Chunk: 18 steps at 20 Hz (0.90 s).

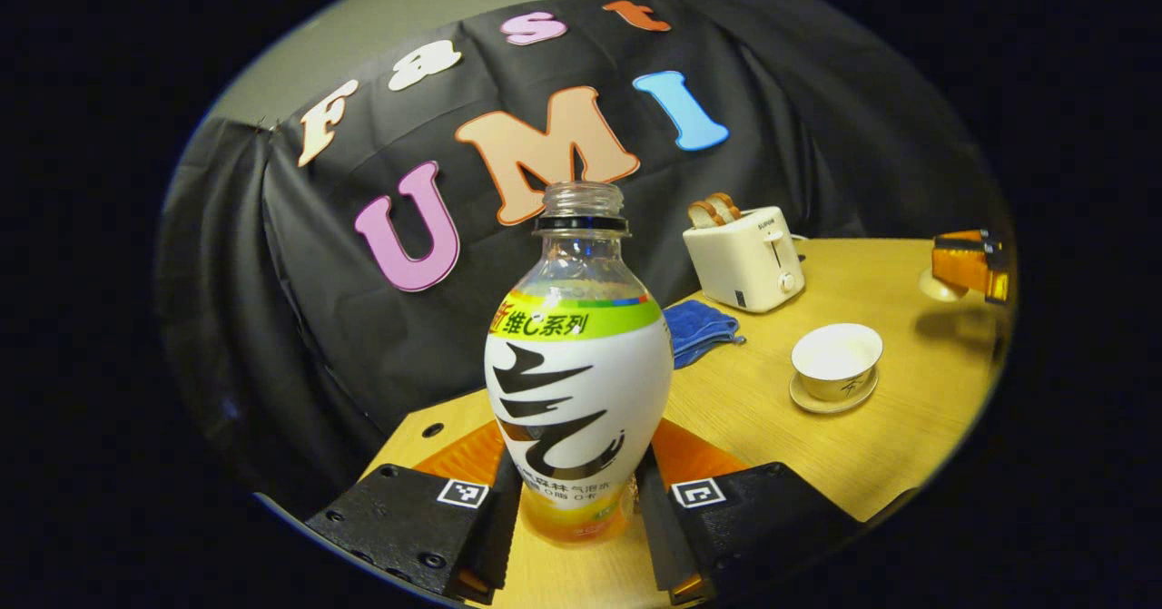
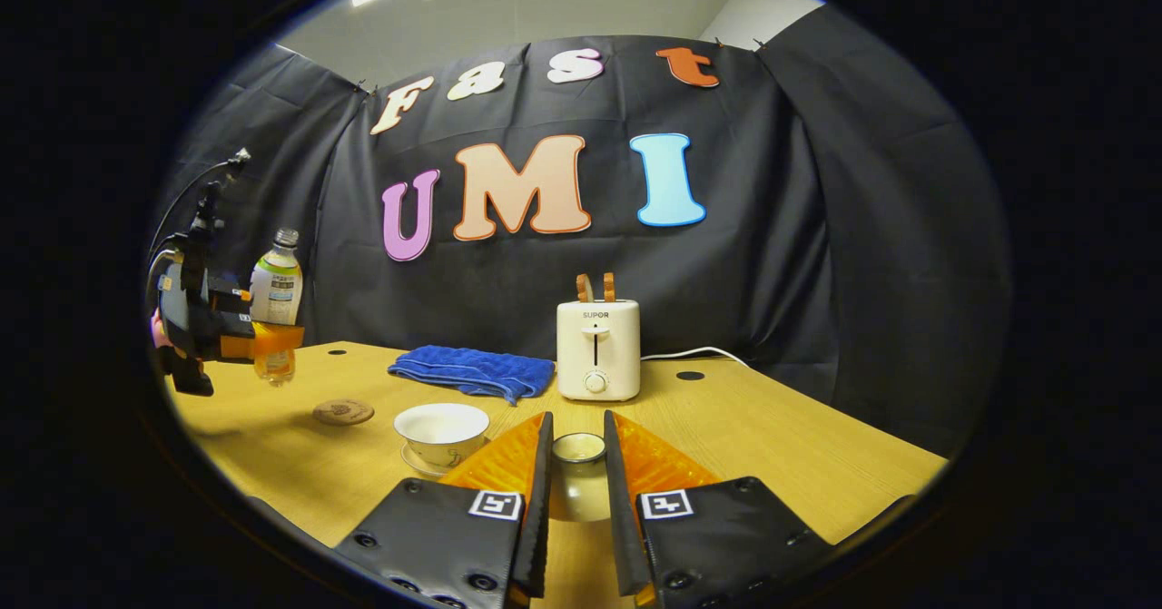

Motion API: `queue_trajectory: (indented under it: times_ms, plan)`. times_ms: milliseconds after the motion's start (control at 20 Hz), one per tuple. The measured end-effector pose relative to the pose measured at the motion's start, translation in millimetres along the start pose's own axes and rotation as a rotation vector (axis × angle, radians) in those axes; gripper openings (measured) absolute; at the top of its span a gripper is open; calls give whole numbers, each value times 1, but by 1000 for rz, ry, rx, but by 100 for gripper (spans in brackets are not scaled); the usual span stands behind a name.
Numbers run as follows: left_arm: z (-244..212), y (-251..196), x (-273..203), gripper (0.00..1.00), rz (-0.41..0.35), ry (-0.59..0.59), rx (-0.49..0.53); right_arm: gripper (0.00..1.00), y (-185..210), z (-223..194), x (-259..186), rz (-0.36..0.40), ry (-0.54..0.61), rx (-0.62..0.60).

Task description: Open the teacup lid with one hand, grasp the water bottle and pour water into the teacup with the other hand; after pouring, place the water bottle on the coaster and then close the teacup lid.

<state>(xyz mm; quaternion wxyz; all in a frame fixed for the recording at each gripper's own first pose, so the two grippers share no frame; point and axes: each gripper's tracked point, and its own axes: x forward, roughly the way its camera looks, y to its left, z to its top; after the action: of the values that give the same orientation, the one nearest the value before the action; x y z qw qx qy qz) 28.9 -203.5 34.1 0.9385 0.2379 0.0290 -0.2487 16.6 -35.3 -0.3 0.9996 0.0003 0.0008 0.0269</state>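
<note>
We hold the water bottle [image 1: 578,382] in the left tongs [image 1: 578,500], lifted. Right tongs [image 2: 578,491] clamp the teacup lid [image 2: 578,450]. Uncapped, so an early tilt spills short of the teacup [image 1: 836,359].

In the right gripper view, bare counter [image 2: 781,427] lies open from 1 to 4 o'clock. The toaster [image 2: 597,350] blocks 12 o'clock, the cloth [image 2: 472,371] 11. The cup [image 2: 442,432] (uncovered, on its saucer) sits at 10, with the coaster [image 2: 343,411] beyond it and open counter between. The bottle [image 2: 275,305] hangs above the far left edge.
</note>
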Motion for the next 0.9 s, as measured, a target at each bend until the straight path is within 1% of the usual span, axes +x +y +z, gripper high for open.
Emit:
queue_trajectory:
  times_ms: [350, 450, 650, 800, 900]
  plan:
    - [-3, -30, 14, 58, 0, 78, 356, 33, -16, 1, 1, -38, -1, -1]
    - [-9, -44, 22, 58, -9, 103, 438, 33, -21, 1, 2, -47, -2, -2]
    - [-27, -68, 26, 57, -55, 172, 581, 33, -29, 2, 1, -67, -3, -2]
    - [-31, -72, 33, 57, -58, 210, 707, 33, -28, 1, 1, -67, -3, -3]
    - [-28, -70, 34, 57, -48, 207, 783, 33, -29, 1, 1, -67, -3, -3]
